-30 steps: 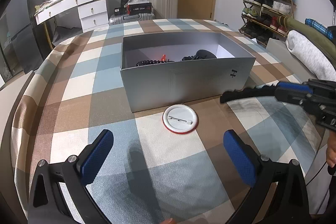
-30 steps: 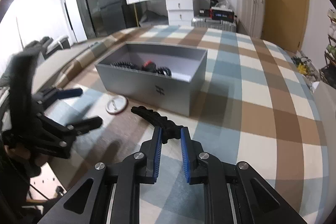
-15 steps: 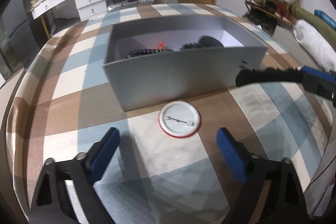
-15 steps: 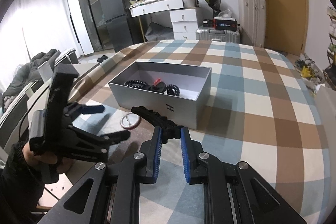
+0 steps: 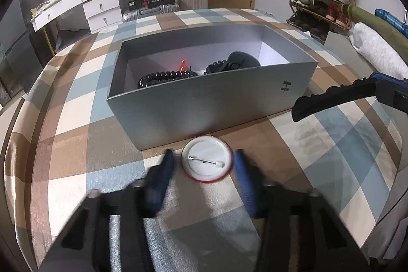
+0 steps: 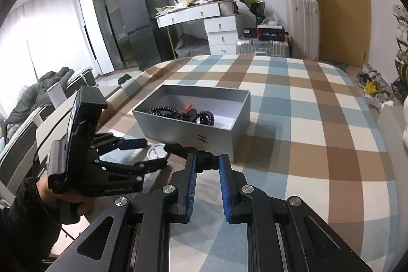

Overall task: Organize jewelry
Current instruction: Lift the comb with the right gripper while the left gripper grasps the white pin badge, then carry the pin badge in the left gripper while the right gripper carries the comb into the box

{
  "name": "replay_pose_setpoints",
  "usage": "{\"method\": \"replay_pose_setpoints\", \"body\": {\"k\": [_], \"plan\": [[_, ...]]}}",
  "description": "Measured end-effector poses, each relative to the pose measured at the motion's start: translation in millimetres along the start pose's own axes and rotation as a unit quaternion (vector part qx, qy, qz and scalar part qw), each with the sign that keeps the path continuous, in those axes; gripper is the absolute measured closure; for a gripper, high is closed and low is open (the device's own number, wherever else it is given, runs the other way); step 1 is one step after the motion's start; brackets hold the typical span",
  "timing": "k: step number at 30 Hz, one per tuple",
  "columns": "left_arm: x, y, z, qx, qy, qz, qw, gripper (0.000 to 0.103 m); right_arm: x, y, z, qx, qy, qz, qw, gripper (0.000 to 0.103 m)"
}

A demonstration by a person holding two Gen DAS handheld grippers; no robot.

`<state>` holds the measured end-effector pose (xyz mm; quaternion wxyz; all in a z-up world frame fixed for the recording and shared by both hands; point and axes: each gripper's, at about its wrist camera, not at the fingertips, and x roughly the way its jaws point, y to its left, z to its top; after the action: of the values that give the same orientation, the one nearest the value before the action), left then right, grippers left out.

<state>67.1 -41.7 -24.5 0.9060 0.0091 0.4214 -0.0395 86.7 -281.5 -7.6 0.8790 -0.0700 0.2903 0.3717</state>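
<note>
A round white pin badge with a red rim (image 5: pixel 206 161) lies back-up on the checked cloth, just in front of the grey box (image 5: pixel 204 103). My left gripper (image 5: pixel 204 167) straddles the badge and its jaws are closing. The right pad is at the badge's rim, and a narrow gap still shows on the left side. My right gripper (image 6: pixel 207 159) is shut on a long black ridged hair clip (image 6: pixel 183 151), held above the cloth near the box's right corner. The clip (image 5: pixel 331 98) also shows in the left wrist view. In the right wrist view the badge (image 6: pixel 154 152) is partly hidden behind the left gripper (image 6: pixel 153 154).
The grey box (image 6: pixel 178 131) holds black coiled hair ties (image 5: pixel 165 75), a small red piece (image 5: pixel 182 65) and other black items. The checked cloth (image 6: pixel 306 119) stretches wide to the right of the box. A shoe rack, suitcases and a white desk stand beyond the bed.
The left jaws have narrowed from wide apart to close around the badge, and that gripper has dipped toward it. The right gripper has kept its hold on the clip.
</note>
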Motion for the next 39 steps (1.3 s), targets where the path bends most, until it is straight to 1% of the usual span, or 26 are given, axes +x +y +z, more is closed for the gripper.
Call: {"method": "replay_pose_setpoints", "body": {"k": [6, 15, 19, 29, 39], "plan": [[-2, 0, -1, -0.006, -0.003, -0.006, 1.0000, 0.067, -2, -3, 1, 0.004, -0.004, 0.000, 1.000, 0.086], [-13, -4, -3, 0.005, -0.025, -0.013, 0.9996, 0.067, -4, -2, 2, 0.004, -0.010, 0.004, 1.000, 0.086], [-17, -4, -2, 0.005, -0.035, -0.023, 0.9991, 0.067, -7, -2, 3, 0.007, -0.019, 0.007, 1.000, 0.086], [-39, -3, 6, 0.005, -0.081, -0.024, 0.9964, 0.067, -14, -6, 7, 0.018, -0.045, 0.011, 0.999, 0.086], [-55, 5, 13, -0.009, -0.114, -0.020, 0.9932, 0.067, -19, -9, 9, 0.026, -0.066, -0.001, 0.997, 0.086]]}}
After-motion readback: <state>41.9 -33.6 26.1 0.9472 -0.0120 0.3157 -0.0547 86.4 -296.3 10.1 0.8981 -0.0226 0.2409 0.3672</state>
